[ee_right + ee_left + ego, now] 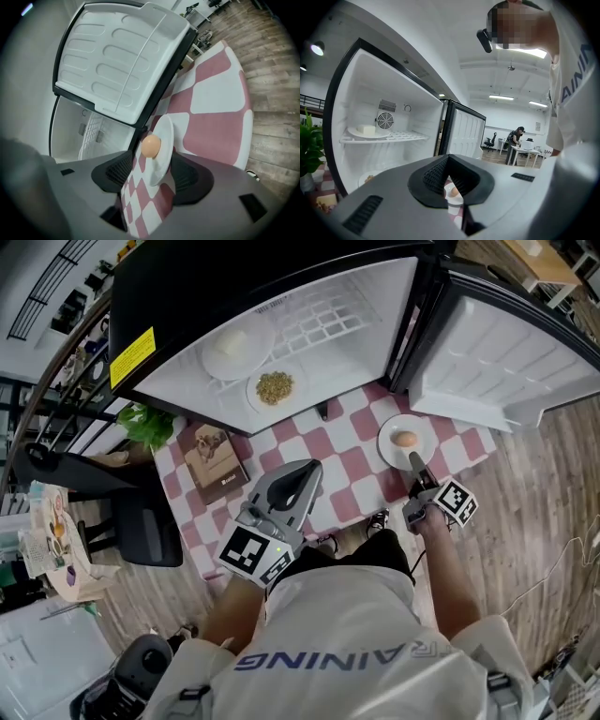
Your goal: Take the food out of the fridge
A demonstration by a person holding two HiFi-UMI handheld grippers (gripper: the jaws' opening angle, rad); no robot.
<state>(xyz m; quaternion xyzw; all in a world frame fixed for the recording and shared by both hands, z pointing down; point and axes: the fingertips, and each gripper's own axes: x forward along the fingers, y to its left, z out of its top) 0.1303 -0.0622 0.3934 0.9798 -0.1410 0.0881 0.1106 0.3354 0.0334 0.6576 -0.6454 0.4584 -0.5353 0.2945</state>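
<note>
The right gripper point(150, 171) stands open around the egg plate point(405, 439), set down near the checked table's point(352, 465) right edge. Draw it straight back and level, I'd judge, so neither pad clips the rim. The left gripper point(305, 474), closed and empty, could then fetch the seed plate point(275, 387) from the fridge point(234, 277).

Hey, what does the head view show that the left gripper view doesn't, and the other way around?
Only the head view shows the right tongs, open at the rim of the egg plate, and the yellow label on the fridge. Only the left gripper view shows the round fan on the fridge's back wall and a distant person in the room behind. Both show the egg, the white block on the wire shelf, and the plant.
</note>
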